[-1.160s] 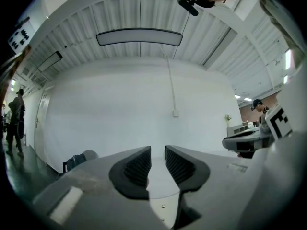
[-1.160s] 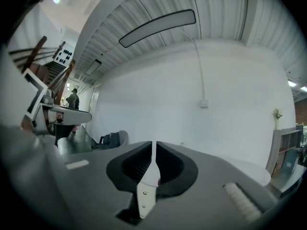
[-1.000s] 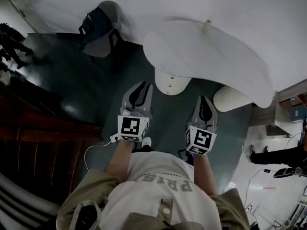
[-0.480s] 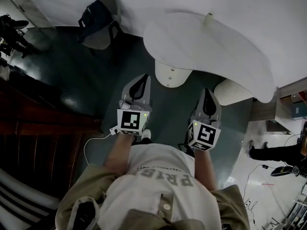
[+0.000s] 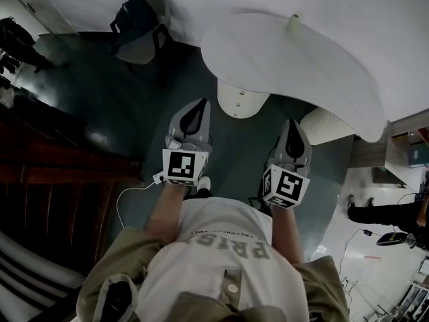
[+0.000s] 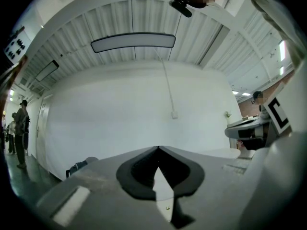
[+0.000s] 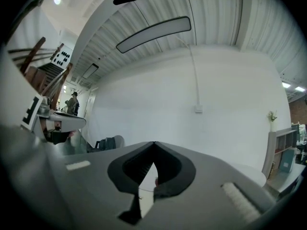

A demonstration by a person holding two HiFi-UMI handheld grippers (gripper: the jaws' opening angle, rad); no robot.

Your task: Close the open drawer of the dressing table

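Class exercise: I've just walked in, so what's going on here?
A person stands before a white dressing table, holding the left gripper and the right gripper level, jaws shut on nothing. Neither touches the rounded drawer jutting from under the tabletop, so closing it hasn't begun.

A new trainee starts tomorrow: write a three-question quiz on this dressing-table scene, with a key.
1. True or false: the left gripper and the right gripper both have their jaws together, nothing between them.
2. Multiple choice: the drawer of the dressing table A) is pushed fully in, B) sticks out from under the tabletop, C) lies on the floor.
3. Fill in: the chair at the head view's upper left carries a dark ____.
Key: 1 true; 2 B; 3 bag.
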